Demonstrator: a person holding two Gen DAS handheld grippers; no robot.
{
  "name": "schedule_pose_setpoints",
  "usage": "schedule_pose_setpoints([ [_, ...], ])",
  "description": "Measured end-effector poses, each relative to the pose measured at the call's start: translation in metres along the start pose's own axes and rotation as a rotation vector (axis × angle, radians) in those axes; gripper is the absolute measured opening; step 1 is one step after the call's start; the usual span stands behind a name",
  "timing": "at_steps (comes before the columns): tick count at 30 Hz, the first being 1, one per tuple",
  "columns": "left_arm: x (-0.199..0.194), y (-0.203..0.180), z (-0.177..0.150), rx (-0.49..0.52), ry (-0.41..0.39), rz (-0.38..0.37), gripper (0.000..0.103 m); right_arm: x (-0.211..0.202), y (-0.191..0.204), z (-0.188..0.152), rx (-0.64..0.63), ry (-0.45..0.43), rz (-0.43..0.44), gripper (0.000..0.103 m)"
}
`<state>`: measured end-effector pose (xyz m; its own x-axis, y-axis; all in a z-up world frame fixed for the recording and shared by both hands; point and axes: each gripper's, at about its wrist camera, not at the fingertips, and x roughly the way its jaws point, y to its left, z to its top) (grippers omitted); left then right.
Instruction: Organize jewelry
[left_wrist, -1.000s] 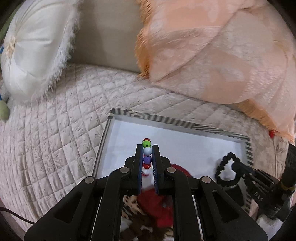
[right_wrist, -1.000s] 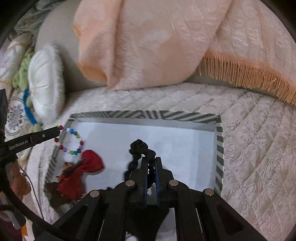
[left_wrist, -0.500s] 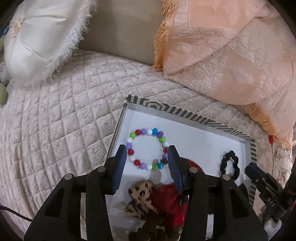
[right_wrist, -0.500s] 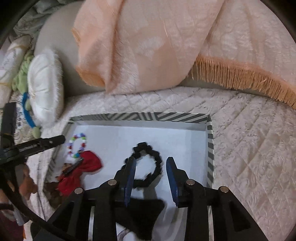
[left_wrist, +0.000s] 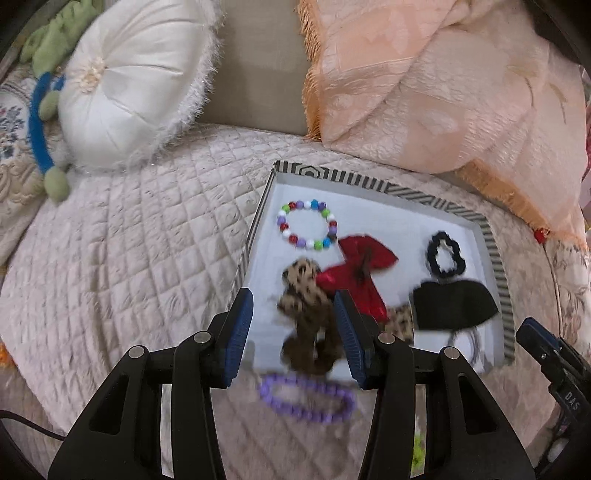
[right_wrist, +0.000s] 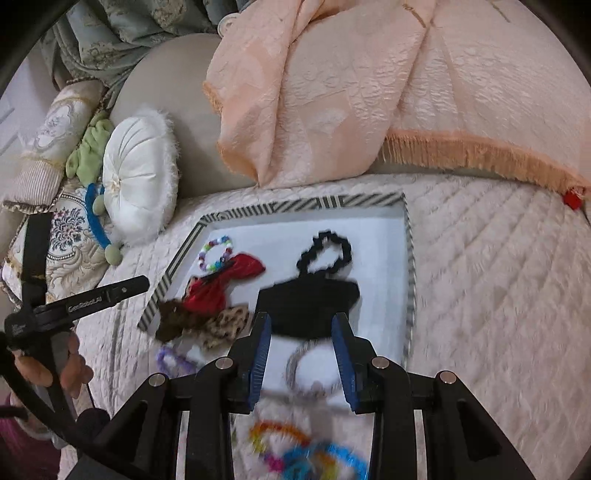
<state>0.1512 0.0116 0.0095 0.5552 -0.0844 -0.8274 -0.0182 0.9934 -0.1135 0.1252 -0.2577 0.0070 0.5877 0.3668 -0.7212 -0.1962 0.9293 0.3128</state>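
Left wrist view: looked steeply down past its own fingers, close above the striped tray's (left_wrist: 493, 254) left edge. Right wrist view: looked down from near the tray's (right_wrist: 409, 258) front edge. Shared: tray, white round cushion (left_wrist: 133, 77) (right_wrist: 138, 192), peach throw (left_wrist: 443, 85) (right_wrist: 332, 85).

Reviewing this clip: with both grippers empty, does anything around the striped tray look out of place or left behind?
Yes. A purple bead bracelet lies on the quilt just outside the striped tray's near edge, and a heap of bright multicolored bands also sits outside it. The leopard-print bows hang over the near edge.
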Motion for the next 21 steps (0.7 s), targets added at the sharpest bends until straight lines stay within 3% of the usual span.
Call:
schedule_pose_setpoints([
  [11,-0.052,-0.006,-0.063,0.002,-0.049,0.009,0.045,-0.042,0.033,-0.046,-0.059,-0.009,-0.019,0.038],
  [21,-0.072,-0.011,-0.089,0.013,-0.063,0.013,0.045,-0.069,0.047,-0.067,-0.061,-0.030,-0.014,0.041],
])
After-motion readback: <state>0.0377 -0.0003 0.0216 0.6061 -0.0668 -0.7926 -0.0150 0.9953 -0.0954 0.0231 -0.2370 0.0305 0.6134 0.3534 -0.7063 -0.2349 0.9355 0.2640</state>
